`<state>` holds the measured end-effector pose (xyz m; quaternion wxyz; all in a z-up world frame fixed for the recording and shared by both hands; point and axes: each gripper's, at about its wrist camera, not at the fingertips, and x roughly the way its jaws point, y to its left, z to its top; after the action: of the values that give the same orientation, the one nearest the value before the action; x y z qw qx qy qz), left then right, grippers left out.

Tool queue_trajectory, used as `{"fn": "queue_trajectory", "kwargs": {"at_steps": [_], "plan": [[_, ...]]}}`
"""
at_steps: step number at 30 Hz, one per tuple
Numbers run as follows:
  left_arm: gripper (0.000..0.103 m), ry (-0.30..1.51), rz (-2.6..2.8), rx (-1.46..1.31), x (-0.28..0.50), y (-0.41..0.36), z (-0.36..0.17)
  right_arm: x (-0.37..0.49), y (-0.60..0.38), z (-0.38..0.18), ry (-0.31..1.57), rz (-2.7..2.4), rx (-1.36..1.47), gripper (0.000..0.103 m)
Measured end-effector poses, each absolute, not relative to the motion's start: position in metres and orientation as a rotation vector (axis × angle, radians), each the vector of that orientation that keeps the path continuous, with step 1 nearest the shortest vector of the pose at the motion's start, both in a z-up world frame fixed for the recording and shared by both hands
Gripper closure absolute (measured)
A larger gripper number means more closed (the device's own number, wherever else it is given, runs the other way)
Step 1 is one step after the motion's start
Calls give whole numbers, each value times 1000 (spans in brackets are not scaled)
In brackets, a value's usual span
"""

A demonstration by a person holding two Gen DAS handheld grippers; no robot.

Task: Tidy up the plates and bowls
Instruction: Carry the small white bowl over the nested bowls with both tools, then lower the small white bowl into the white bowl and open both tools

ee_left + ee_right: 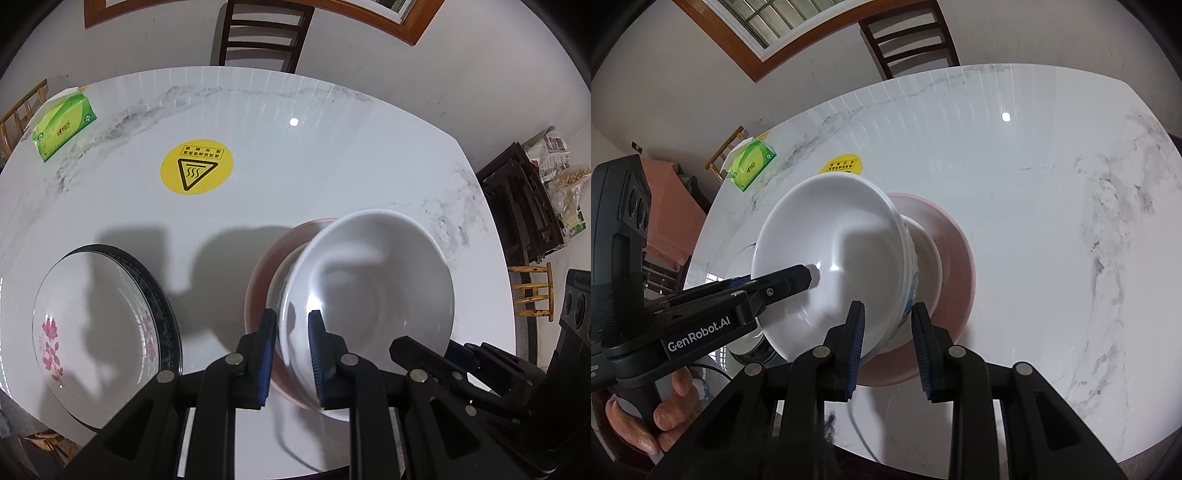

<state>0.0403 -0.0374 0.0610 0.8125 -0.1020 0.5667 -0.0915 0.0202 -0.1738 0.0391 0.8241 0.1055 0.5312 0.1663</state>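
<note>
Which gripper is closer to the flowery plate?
Left. The left gripper grips the white bowl next to the pink-flower glass plate; the right gripper grips the bowl's far side.

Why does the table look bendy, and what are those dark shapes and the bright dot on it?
Left wrist view: the fisheye lens curves the table; the dark shapes are gripper shadows, falling partly on the flowered plate; the dot is a lamp's reflection. Right wrist view: same curving, plus small glints inside the white bowl.
</note>
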Motion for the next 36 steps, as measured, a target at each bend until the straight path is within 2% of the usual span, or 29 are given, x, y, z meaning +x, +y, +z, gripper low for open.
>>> {"fn": "queue_trajectory", "kwargs": {"at_steps": [16, 36], "plan": [[85, 1246, -187, -203, 52, -41, 50, 33, -173, 30, 1167, 347, 214, 76], [85, 1253, -195, -208, 54, -43, 48, 35, -171, 28, 1162, 345, 194, 70]]}}
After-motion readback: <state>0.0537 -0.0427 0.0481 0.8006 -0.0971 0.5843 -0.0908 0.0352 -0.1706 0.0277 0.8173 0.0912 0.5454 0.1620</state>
